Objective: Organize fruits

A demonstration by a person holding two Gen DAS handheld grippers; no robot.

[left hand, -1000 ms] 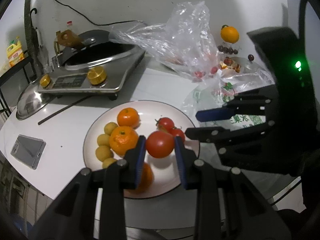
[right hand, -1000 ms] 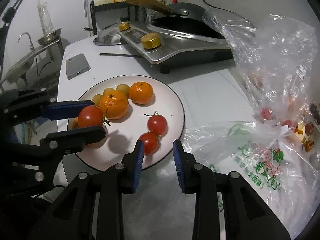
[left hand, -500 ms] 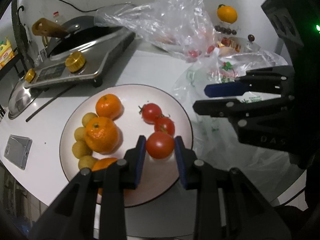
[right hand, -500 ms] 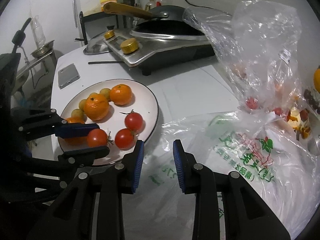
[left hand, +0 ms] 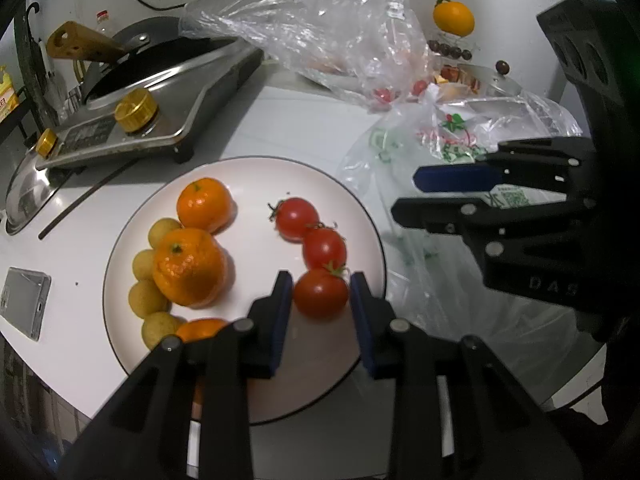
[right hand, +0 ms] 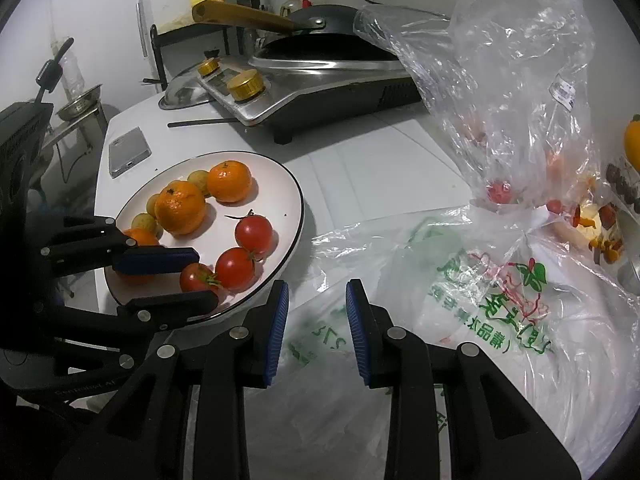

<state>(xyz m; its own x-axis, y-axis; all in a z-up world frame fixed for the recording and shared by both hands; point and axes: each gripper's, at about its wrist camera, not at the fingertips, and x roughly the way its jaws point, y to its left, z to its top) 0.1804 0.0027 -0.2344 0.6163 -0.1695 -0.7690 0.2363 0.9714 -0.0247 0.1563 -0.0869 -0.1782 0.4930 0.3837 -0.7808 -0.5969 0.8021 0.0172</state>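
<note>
I see a white plate (left hand: 132, 240) with a thin dark rim carrying red tomatoes (left hand: 297, 217), orange mandarins (left hand: 188, 266) and small yellow-green fruits (left hand: 146, 297), black tongs with blue pads (left hand: 280, 312), and green-and-red print on a clear bag (right hand: 516, 280).

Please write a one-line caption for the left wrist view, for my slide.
Left tool places a tomato beside two others on a white plate of oranges.

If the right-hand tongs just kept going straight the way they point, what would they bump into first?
Most likely the printed plastic bag lying on the table right ahead of the right tongs. They hold nothing. The plate sits off to their left, though depth is hard to judge.
</note>
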